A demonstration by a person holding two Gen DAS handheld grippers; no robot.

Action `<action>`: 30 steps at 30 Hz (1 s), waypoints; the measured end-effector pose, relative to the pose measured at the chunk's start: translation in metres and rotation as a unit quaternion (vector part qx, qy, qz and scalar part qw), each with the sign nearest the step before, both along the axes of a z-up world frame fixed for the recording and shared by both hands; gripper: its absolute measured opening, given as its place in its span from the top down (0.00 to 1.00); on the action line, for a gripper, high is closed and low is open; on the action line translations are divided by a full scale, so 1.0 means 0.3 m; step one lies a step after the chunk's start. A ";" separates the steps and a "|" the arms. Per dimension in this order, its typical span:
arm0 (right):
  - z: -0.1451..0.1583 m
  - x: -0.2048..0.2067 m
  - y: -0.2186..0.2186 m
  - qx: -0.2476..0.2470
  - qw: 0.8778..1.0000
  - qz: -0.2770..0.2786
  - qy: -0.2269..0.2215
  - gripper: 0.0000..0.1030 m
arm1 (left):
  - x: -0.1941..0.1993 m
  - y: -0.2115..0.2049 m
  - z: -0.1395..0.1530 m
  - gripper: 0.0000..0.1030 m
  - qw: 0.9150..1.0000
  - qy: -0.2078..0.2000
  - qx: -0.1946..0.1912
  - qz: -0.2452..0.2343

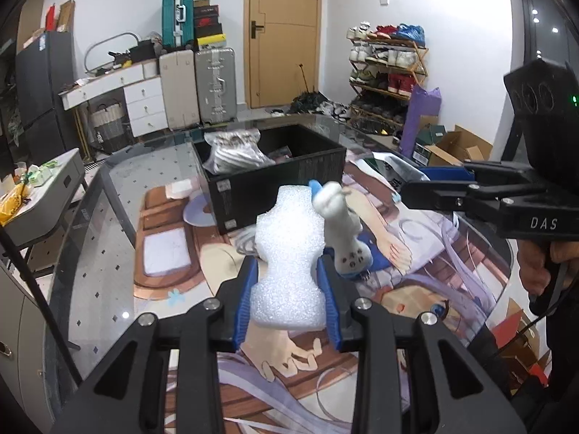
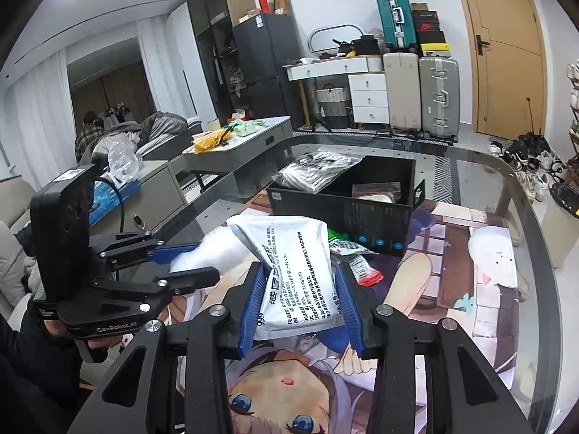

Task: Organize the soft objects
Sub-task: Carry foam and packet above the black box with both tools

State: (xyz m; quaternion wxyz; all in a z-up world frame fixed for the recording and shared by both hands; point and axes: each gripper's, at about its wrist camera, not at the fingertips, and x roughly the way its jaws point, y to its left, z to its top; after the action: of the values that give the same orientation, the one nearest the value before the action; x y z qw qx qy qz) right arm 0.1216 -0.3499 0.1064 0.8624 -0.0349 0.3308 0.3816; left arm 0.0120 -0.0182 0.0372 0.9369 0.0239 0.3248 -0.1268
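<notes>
My left gripper (image 1: 288,282) is shut on a white foam piece (image 1: 287,253), held above the table short of the black box (image 1: 267,181); it also shows in the right wrist view (image 2: 202,256). My right gripper (image 2: 300,289) is shut on a white printed pouch (image 2: 296,271), held above the table in front of the box (image 2: 362,217). The right gripper shows at the right of the left wrist view (image 1: 434,190). A white plush toy (image 1: 342,231) lies on the mat behind the foam. A clear bag of striped fabric (image 1: 235,153) sits in the box.
A printed anime mat (image 1: 416,289) covers the glass table (image 1: 108,235). Small packets (image 2: 358,264) lie in front of the box. A grey side table (image 2: 239,144), suitcases and a shoe rack (image 1: 387,72) stand beyond the table.
</notes>
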 end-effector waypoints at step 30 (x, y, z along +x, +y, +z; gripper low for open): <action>0.036 0.112 -0.012 -0.001 0.997 -0.071 -0.015 0.61 | 0.174 0.053 0.140 0.69 0.996 -0.058 -0.038 0.059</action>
State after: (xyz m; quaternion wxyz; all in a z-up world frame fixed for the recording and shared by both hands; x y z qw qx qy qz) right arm 0.1551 -0.3534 0.1172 0.8920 -0.0178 0.3199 0.3189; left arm 0.0641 -0.0024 0.0792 0.9601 -0.0238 0.2661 -0.0823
